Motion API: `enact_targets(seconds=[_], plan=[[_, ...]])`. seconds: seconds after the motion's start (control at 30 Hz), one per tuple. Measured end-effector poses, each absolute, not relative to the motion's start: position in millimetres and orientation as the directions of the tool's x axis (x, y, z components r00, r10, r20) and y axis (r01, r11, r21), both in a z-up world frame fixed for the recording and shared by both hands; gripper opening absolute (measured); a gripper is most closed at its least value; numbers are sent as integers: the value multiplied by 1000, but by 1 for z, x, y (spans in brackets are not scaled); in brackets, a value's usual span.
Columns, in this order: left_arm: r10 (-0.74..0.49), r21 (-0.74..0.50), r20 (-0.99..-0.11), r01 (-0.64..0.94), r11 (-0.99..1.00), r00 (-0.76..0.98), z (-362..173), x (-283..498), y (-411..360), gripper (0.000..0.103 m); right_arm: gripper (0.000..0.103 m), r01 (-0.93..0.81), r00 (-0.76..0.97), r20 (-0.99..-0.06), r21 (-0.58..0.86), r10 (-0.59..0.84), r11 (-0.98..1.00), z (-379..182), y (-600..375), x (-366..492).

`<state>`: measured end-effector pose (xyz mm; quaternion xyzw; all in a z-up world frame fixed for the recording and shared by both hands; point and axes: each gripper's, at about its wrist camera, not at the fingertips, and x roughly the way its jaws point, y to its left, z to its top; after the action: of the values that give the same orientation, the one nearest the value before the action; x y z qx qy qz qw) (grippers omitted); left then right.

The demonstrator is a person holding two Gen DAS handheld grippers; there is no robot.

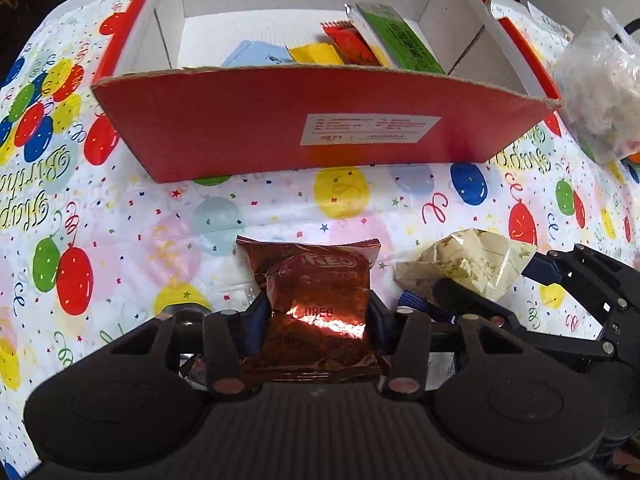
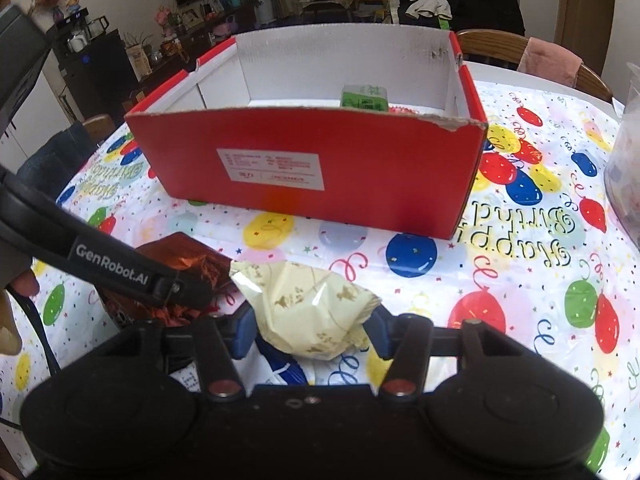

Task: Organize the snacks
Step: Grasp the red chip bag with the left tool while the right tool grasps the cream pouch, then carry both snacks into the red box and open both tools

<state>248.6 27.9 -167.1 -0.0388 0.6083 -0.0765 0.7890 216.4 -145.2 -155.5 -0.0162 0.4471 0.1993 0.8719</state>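
A shiny red-brown Oreo packet (image 1: 320, 300) lies on the balloon tablecloth, and my left gripper (image 1: 318, 312) is shut on its sides. To its right, a cream packet with gold stars (image 1: 468, 266) sits between the blue pads of my right gripper (image 2: 310, 330), which is shut on it (image 2: 312, 308). The Oreo packet (image 2: 180, 264) shows in the right wrist view behind the left gripper's arm. Beyond both stands a red cardboard box (image 1: 320, 128) with a white inside, holding blue, yellow, red and green packets (image 1: 404, 40). The box (image 2: 320, 172) faces the right gripper too.
A clear plastic bag of snacks (image 1: 596, 92) lies at the box's right. A blue and white wrapper (image 2: 288, 368) lies under the right gripper. The tablecloth (image 2: 520, 280) spreads to the right. A person's fingers (image 2: 24, 284) show at the left edge. Chairs stand behind the table.
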Motion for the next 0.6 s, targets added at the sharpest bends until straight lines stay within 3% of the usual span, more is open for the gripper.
enact_targets(seconds=[0.6], plan=[[-218,-235,-890,7,972,400,-99,221,55,47,53,-345,568,-745,169,348,923,-99,-156,203]])
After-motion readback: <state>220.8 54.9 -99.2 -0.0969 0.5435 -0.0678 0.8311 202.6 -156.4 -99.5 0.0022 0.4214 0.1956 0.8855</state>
